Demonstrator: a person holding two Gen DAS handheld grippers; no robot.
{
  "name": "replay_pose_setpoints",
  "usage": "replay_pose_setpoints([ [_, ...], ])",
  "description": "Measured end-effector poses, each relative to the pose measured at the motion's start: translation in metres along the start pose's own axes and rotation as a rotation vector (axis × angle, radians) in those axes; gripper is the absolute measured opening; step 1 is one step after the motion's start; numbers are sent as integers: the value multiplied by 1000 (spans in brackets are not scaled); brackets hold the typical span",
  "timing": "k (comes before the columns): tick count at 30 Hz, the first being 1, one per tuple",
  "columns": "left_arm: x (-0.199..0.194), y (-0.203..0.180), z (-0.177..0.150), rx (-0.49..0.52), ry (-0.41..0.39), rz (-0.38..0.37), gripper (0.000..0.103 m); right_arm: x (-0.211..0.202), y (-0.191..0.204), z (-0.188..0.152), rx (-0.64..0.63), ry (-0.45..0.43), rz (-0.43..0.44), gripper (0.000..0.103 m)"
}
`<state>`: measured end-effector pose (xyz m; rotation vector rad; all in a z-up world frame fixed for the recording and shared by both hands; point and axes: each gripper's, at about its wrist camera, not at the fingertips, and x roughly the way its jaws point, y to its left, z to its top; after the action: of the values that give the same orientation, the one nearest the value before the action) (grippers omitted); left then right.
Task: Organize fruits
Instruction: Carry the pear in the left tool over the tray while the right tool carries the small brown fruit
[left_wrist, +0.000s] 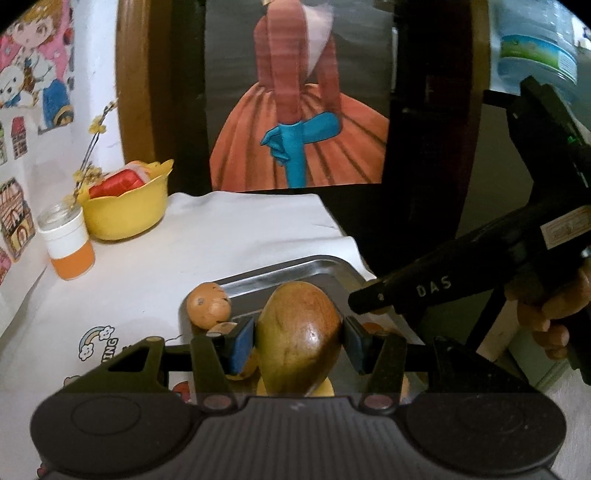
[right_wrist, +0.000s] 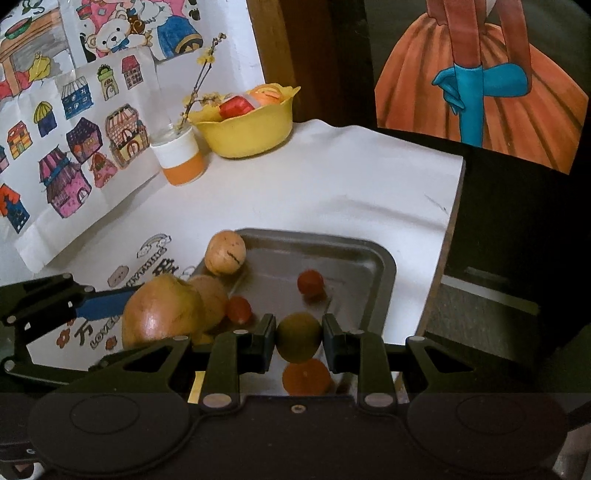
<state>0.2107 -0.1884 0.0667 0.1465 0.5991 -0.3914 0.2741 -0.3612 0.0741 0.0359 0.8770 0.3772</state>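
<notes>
Jaws: left gripper (left_wrist: 299, 345) clamped on mango (left_wrist: 298, 338); right gripper (right_wrist: 298, 338) clamped on lime (right_wrist: 298, 336).
Risk: mango round, could slip, knock fruit (right_wrist: 224, 257) off tray (right_wrist: 382, 266) rim.

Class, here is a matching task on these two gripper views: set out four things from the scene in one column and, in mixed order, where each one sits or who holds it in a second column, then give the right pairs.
Things
1. mango
2. small green-yellow fruit
3. red cherry tomato
4. yellow bowl

Places
A. lying loose in the metal tray
B. at the far end of the table, beside the orange and white cup
C. clamped in the left gripper
D. clamped in the right gripper

Pairs: 1-C, 2-D, 3-A, 4-B
</notes>
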Motion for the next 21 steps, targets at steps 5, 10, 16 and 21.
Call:
replay_pose_setpoints([
  [5, -6, -12, -5, 45, -12, -2, 56, -6, -4, -16, 9, 7, 0, 29],
  [10, -17, -23, -15, 88, -32, -9, 56, -8, -4, -34, 16, 22, 10, 29],
  [16, -25, -34, -24, 126, -43, -34, 56, -7, -6, -47, 35, 30, 23, 29],
  [21, -28, -42, -28, 142, -49, -26, 56, -8, -4, -50, 32, 32, 27, 29],
])
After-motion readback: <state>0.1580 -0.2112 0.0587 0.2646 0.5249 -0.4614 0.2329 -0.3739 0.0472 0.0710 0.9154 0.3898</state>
